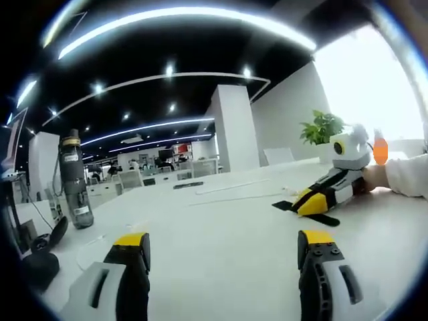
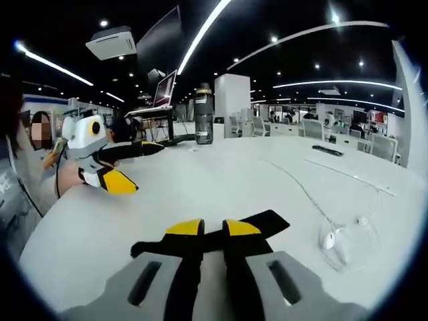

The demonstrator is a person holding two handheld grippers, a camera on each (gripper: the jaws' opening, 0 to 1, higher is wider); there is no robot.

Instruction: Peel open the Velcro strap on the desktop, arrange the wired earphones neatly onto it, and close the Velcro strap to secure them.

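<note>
1. Left gripper view looks across a white desktop [image 1: 221, 247] in an open office; the left gripper [image 1: 224, 247] has its two yellow-tipped jaws spread wide apart with bare table between them — released, grasping nothing.
2. Farther right in that view, the right gripper [image 1: 314, 200] lies low on the table, its yellow tips together over a black Velcro strap [image 1: 326, 218] whose ends stick out on either side of the tips. A person's hand [image 1: 376, 178] in a white sleeve [image 1: 409, 175] holds it from behind.
3. A dark water bottle [image 1: 75, 180] stands upright at the left side of the table, well apart from the strap, and a potted plant [image 1: 322, 128] sits at the far right by the bright window.
4. Right gripper view shows the right gripper [image 2: 212, 231] clenched — its jaws are pressed together on the Velcro strap [image 2: 267, 223], which lies flat on the table and runs out past both sides of the tips.
5. The wired earphones [image 2: 334, 237] lie on the table to the right of the strap, near it but not touching, a thin white cable trailing away across the surface.
6. At the left of this view, the left gripper [image 2: 127, 167] hovers above the table with its jaws open, well apart from the strap, and a monitor [image 2: 165, 89] stands behind it.
</note>
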